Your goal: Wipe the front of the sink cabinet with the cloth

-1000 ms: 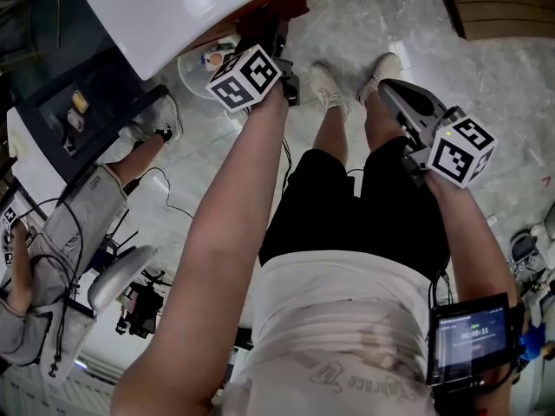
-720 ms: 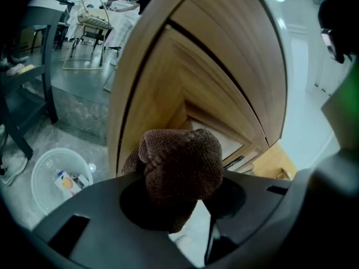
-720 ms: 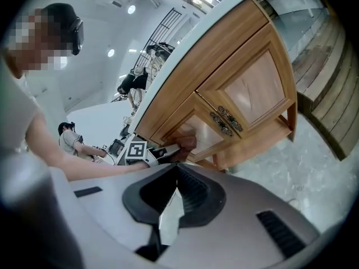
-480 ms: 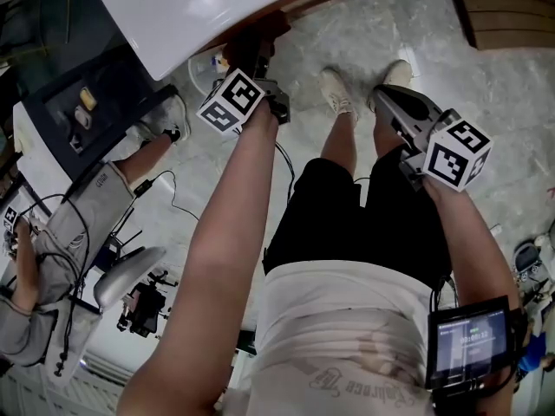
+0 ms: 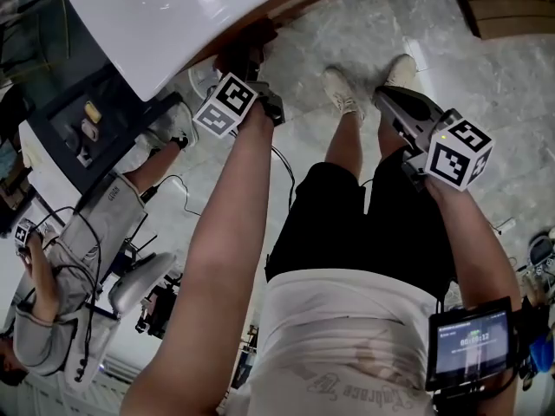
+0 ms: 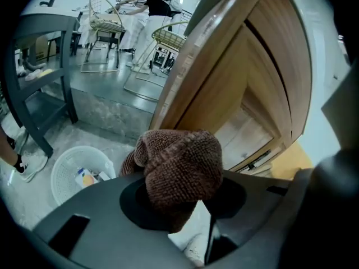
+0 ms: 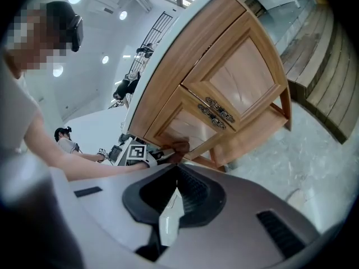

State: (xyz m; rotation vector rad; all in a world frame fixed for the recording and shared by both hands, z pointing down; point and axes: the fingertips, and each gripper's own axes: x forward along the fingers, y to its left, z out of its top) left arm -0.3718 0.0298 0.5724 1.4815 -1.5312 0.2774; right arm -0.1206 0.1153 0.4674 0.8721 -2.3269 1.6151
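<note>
At upper centre of the head view, the left gripper reaches under the white sink top toward the wooden sink cabinet. Its jaws are clamped on the bunched brown cloth. In the left gripper view, the cloth bulges out from between the jaws of the left gripper, close against the sink cabinet front. A white basket stands on the floor at lower left.

Against a second ago, the left gripper's marker cube sits lower and further left in the head view. The cloth stays by the cabinet's lower edge.

The right gripper hangs at centre right, much where it was. In its own view the right gripper has its jaws pressed together on nothing. Beyond them, the cloth touches the lower door of the sink cabinet.
</note>
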